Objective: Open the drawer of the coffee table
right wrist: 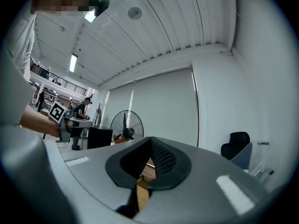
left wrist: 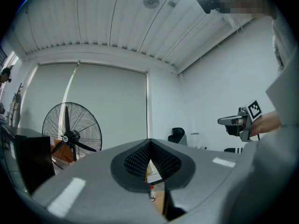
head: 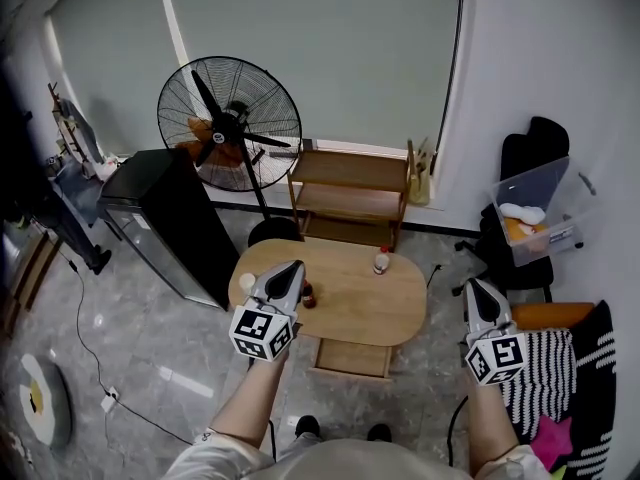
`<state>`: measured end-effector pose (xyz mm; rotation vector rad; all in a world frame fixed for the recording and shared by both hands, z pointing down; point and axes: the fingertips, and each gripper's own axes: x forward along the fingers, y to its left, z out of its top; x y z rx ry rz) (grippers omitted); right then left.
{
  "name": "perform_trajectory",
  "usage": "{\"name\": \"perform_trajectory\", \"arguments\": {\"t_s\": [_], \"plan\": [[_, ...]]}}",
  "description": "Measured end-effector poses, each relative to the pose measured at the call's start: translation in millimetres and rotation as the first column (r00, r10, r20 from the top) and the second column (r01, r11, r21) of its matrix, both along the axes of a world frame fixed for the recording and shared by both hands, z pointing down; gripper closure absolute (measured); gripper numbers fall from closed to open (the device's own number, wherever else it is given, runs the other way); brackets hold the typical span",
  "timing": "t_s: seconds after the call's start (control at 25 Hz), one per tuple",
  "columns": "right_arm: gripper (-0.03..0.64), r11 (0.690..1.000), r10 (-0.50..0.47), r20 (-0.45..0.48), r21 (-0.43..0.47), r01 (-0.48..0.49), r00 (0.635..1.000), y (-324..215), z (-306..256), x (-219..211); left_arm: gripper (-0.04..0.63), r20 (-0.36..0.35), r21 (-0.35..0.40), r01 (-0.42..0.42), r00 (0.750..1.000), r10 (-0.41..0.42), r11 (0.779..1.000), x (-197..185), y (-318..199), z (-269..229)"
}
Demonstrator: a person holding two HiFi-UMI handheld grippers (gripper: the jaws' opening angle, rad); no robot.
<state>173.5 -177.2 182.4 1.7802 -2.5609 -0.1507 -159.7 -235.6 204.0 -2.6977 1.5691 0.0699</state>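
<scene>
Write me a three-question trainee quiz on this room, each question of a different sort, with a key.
1. True or false: the small red-capped white bottle stands on the oval wooden coffee table.
2. What stands just behind that table, by the wall? A. low wooden shelf unit; B. sofa; C. bicycle.
3. Fill in: the right gripper has its jaws ____, with nothing between them.
Key: 1 true; 2 A; 3 shut.

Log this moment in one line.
left gripper: shut, empty, over coffee table left end | right gripper: shut, empty, right of table | contact: none
</scene>
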Motion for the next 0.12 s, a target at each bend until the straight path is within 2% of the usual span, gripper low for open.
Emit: {"name": "perform_trajectory", "arguments": {"t_s": [0.12], "plan": [[0.613, 1.0, -0.004, 0.002, 0.0, 0.004, 1.0, -1.6, 0.1, -1.1, 0.597, -0.002, 0.001, -0.001, 1.0, 0.001, 1.0, 1.0, -1.6, -0.9]]}}
